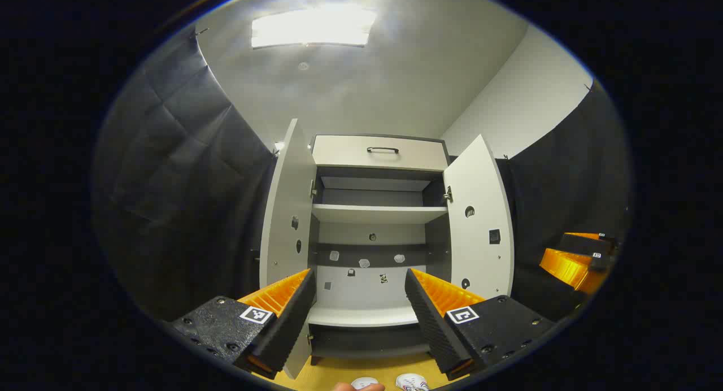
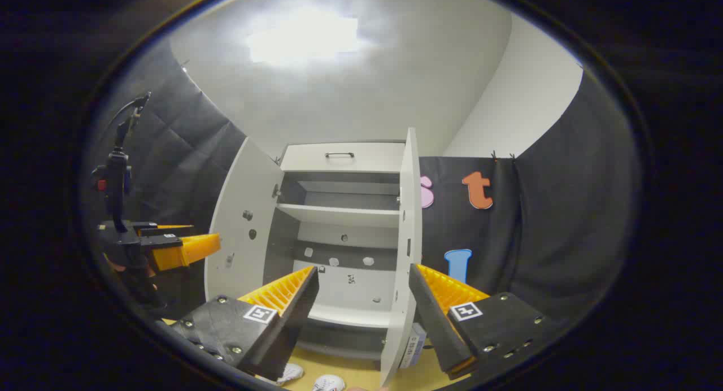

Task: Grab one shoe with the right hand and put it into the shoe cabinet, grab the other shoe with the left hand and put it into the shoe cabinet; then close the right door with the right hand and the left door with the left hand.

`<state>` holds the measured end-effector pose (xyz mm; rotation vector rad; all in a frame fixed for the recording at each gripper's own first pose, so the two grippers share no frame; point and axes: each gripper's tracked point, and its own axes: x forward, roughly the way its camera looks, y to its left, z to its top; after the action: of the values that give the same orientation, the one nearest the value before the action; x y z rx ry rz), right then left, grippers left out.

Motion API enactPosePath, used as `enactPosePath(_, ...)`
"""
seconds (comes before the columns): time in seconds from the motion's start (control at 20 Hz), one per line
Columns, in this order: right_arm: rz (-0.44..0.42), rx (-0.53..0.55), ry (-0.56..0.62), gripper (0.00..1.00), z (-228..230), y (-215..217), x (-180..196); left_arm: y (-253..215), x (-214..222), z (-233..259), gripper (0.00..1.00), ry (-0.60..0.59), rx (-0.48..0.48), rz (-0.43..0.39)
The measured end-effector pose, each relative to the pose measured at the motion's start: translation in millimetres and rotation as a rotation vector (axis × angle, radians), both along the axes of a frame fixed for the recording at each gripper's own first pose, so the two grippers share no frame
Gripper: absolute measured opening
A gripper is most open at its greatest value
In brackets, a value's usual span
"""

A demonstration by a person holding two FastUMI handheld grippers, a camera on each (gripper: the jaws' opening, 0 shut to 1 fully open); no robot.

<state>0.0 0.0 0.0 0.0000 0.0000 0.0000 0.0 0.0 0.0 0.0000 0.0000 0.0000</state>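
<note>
Two shoes, both white, lie on the pale wooden floor just in front of the shoe cabinet, at the very bottom edge of my views; they are cut off there, and I can only guess at dark markings on them. Two doors stand open: the left door and the right door, each pale with a few small dark holes. Inside I count two pale shelves, one high and one low, both bare, and one drawer with a dark handle above them. My left gripper is spread wide and holds nothing, aimed at the cabinet's middle. My right gripper is also wide and empty, with the right door's edge standing between its fingers, farther off. In the left gripper view the right gripper appears far right, partly cut off.
</note>
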Motion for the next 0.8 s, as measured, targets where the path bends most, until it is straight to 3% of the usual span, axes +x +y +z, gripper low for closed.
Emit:
enactPosePath(0.25, 0.013, -0.011, 0.057, 0.95, -44.8, 9.9, 8.6, -0.9, 5.9, -25.6, 0.93, 0.03, 0.022, -0.006)
enactPosePath(0.35, 0.013, -0.025, 0.091, 0.95, -73.5, 12.5, 14.8, -2.8, 9.5, -43.8, 0.96, 0.055, 0.031, -0.013)
enactPosePath(0.8, 0.062, 0.038, 0.374, 0.96, -257.8, 43.0, 19.8, -17.8, 16.9, -142.0, 0.96, 0.162, 0.049, -0.063)
